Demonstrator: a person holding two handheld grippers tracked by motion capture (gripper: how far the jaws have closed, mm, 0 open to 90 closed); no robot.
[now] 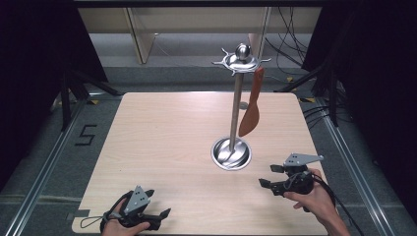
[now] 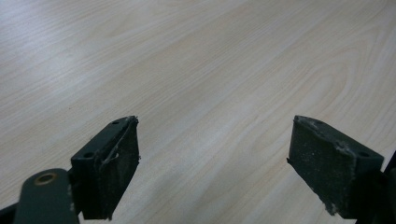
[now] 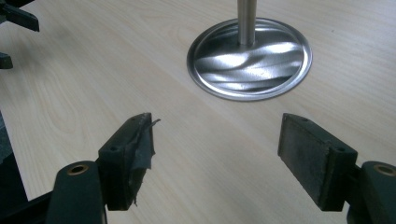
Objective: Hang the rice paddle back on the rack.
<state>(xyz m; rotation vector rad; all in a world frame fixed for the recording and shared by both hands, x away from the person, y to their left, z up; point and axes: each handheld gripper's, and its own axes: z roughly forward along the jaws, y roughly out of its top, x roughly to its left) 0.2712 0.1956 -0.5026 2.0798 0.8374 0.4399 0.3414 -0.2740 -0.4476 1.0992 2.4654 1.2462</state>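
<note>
1. High view: one table (image 1: 162,147), one metal stand (image 1: 237,105) on it, and one orange spatula (image 1: 251,110) hanging from the stand's top ring. Two grippers. The left gripper (image 1: 164,215) sits at the near edge, jaws spread apart with nothing in them. The right gripper (image 1: 268,176) is at the near right, jaws wide and empty, pointing left. The stand's round base is just beyond and left of the right gripper, close but not touching. The spatula hangs higher up and farther back, well apart from both grippers.

2. Left gripper view: two black pads, one pad (image 2: 109,172) on the left and one on the right, gaping wide. Just bare wood table (image 2: 196,70) between and ahead of them, so the left one's holding nothing.

3. Right gripper view: again two pads, standing wide, nothing between them. The stand's shiny base (image 3: 250,60) is straight ahead, just past the jaw tips, with the pole rising out of the top of the view. The table (image 3: 210,140) shows in the gap. Bits of the left gripper (image 3: 16,21) peek in at top left, farther off.
</note>
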